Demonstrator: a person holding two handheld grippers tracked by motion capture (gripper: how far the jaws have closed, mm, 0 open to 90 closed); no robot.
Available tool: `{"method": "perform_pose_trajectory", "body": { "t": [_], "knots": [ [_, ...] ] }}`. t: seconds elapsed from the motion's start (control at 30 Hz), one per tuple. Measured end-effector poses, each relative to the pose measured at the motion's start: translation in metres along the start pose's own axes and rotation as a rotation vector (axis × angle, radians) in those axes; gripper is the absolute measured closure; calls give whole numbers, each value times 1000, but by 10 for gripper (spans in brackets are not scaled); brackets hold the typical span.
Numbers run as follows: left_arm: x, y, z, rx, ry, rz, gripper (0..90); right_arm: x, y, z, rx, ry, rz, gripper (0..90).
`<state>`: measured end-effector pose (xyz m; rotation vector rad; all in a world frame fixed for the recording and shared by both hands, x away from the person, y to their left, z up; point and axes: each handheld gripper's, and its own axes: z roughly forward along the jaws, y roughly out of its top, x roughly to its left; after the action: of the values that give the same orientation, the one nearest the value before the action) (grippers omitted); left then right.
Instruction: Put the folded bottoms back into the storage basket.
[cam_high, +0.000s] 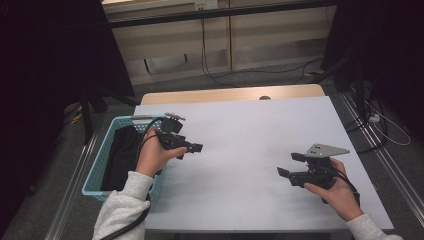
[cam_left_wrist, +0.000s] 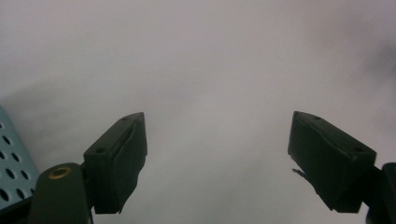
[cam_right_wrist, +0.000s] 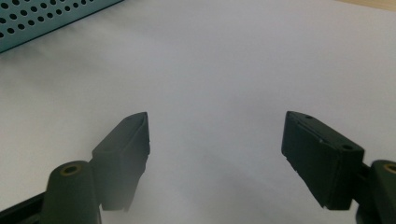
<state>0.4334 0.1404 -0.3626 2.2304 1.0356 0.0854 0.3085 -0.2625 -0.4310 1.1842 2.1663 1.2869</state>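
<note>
The dark cloth (cam_high: 122, 157) lies bunched inside the pale blue perforated basket (cam_high: 96, 172) at the left edge of the bench (cam_high: 250, 135), filling most of the basket's floor, with its long run going from near to far along the basket. It is the thing nearest to the work, and the left gripper (cam_high: 192, 148) is by far the closer of the two: its hand (cam_high: 152, 155) rests over the basket's right rim, yet its fingers point right, away from the cloth and out over the bare white top, so the cloth lies behind and to the left of them. In the left gripper view the fingers (cam_left_wrist: 116, 161) stand wide with nothing between them, and a corner of the basket wall (cam_left_wrist: 11, 168) shows at the lower left. The right gripper (cam_high: 291, 165) sits well apart at the near right, aimed leftward across the bench toward the basket, which shows at the far top left of the right gripper view (cam_right_wrist: 46, 16); its fingers (cam_right_wrist: 123, 156) are likewise wide and empty. Any reach for the cloth would, I judge, need the left hand to turn back toward the basket. The cloth's folds and edges are too dark to make out, and the left forearm covers its near right part.
</note>
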Motion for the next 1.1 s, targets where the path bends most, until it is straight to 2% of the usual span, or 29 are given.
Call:
{"method": "perform_pose_trajectory", "body": {
  "t": [0.3,0.37,0.47,0.83,1.1],
  "knots": [
    [-5,-16,7,15,-18,19,187,-2,-5,-5,13,-1,-1,230],
    [-7,-20,9,5,-26,10,185,-2,-6,-7,11,0,-5,230],
    [-8,-26,9,20,-30,37,181,-2,-7,-8,10,0,0,229],
    [-12,-50,15,1,-66,33,172,-4,-11,-12,19,1,-1,229],
    [-13,-66,20,-15,-75,28,165,-2,-12,-15,22,3,-7,228]
  ]
}}
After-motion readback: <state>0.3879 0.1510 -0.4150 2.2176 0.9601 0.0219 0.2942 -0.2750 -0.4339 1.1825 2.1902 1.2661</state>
